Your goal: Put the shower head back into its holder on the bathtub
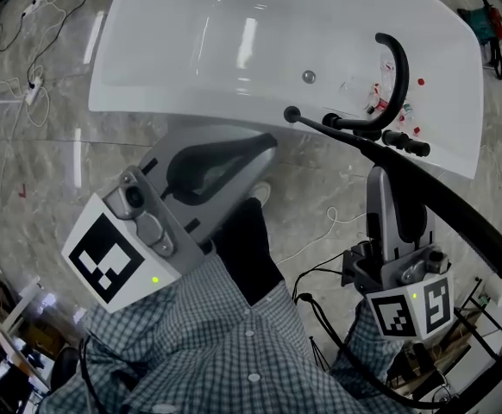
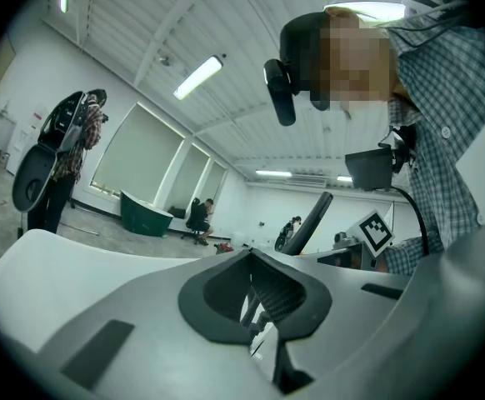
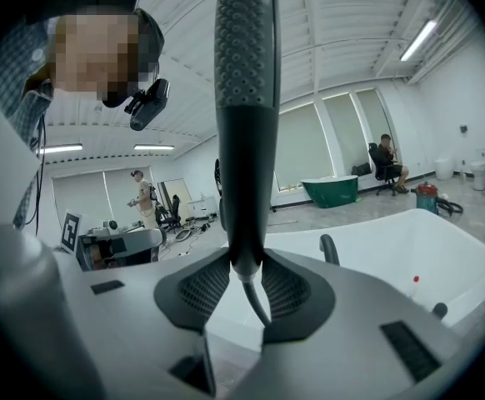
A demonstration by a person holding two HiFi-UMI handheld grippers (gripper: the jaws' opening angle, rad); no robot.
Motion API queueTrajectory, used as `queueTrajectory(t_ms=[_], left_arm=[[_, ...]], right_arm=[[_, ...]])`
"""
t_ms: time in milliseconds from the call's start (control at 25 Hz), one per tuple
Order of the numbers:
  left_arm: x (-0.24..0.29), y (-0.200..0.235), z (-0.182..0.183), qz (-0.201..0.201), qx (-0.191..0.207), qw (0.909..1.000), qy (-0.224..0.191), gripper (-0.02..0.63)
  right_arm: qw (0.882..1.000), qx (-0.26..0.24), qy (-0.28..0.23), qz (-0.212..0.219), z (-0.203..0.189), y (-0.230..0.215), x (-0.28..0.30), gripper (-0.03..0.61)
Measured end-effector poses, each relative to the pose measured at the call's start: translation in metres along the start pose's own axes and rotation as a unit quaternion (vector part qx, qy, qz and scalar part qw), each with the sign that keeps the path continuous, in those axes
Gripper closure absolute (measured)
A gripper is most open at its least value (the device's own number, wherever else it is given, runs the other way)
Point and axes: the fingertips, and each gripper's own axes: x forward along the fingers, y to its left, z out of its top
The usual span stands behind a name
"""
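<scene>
Right hand-held gripper clamped, left empty

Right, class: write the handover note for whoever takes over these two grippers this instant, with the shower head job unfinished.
Left gripper: shut, empty, held near the bathtub's near rim.
Right gripper: shut on the black shower head, just above its hose end.
Shower head: in the air, slanted, by the curved spout; not seated in any holder.
Done: shower head in hand.
Left: find the holder among the rim fittings, seat the head, let go.
</scene>
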Motion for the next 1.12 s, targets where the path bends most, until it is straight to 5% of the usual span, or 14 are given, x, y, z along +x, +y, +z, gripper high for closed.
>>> queueTrajectory(t_ms=[1120], left_arm=[[0.0,0.017,-0.059,0.003,-0.009,0.9996,0.025,0.606]], right_arm=[[0.999,0.028,0.04,-0.002,-0.079,-0.006,0.034,0.46]])
